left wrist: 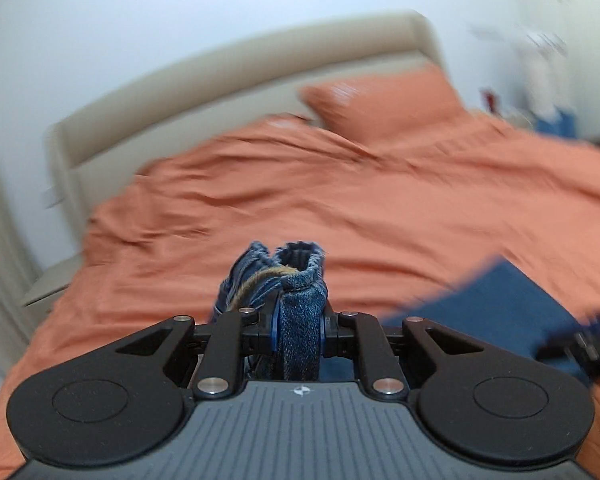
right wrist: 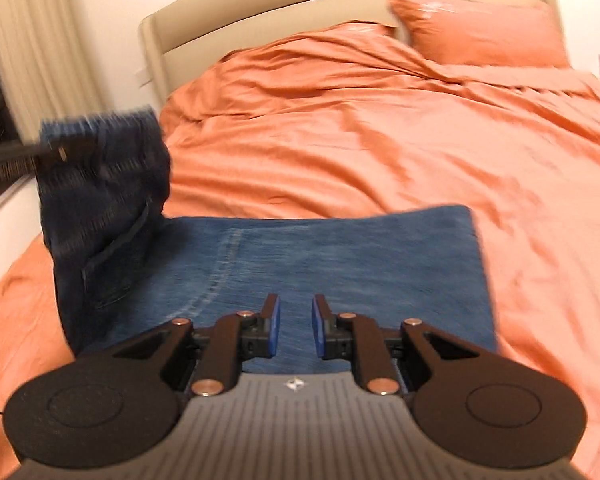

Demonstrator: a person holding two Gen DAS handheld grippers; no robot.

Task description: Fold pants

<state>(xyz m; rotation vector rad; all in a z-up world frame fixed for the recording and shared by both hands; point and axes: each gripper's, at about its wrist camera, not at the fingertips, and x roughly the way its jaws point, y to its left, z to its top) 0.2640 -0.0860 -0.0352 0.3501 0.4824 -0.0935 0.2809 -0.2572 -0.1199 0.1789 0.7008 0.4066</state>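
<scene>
We see left gripper point(left wrist: 298, 332) clamped on pants point(left wrist: 300, 312) hem | right gripper point(right wrist: 296, 330) apart, empty, over pants | right view only: lifted leg | bed point(right wrist: 380, 128), two pillows point(right wrist: 480, 32)

You are in a home bedroom: a wide bed point(right wrist: 380, 128) under rumpled orange bedding, a matching orange pillow point(right wrist: 476, 30) propped against a padded beige headboard point(right wrist: 260, 4), and pale curtains point(right wrist: 32, 40) hanging at the left. Through the blur, the clutter point(left wrist: 540, 80) beyond the bed's far corner may be a bedside stand.
</scene>
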